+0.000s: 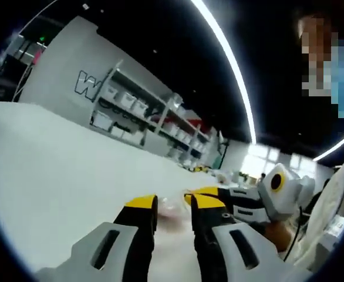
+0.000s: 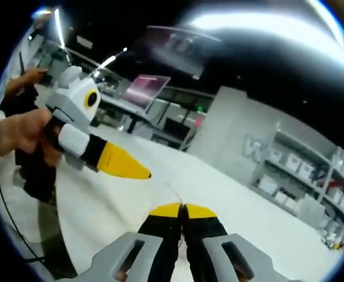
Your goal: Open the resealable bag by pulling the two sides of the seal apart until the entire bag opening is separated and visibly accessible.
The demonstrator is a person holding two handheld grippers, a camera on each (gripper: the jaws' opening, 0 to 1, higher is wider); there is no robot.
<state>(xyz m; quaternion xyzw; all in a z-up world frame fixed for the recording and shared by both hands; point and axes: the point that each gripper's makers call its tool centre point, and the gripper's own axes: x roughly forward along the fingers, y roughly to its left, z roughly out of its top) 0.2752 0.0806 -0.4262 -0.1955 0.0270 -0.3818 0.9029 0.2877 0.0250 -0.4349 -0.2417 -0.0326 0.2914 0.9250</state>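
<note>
In the left gripper view, the clear resealable bag [image 1: 172, 209], with a pinkish tint, shows low down between my left gripper's [image 1: 173, 203] yellow-tipped jaws, which stand apart. My right gripper [image 1: 196, 192] comes in from the right, its yellow tip against the bag's edge. In the right gripper view, my right gripper [image 2: 182, 207] has its jaws pressed together, and a thin clear strip of the bag [image 2: 175, 191] rises from the tips. The left gripper [image 2: 125, 163], held by a hand, hangs to the upper left, a little apart. Most of the bag is hidden.
A wide white table [image 1: 54, 164] spreads under both grippers. Grey shelving with white bins [image 1: 137, 111] stands behind it, against a grey wall. A person in light clothing [image 1: 336, 194] stands at the right edge, with a hand [image 2: 19, 132] on the left gripper.
</note>
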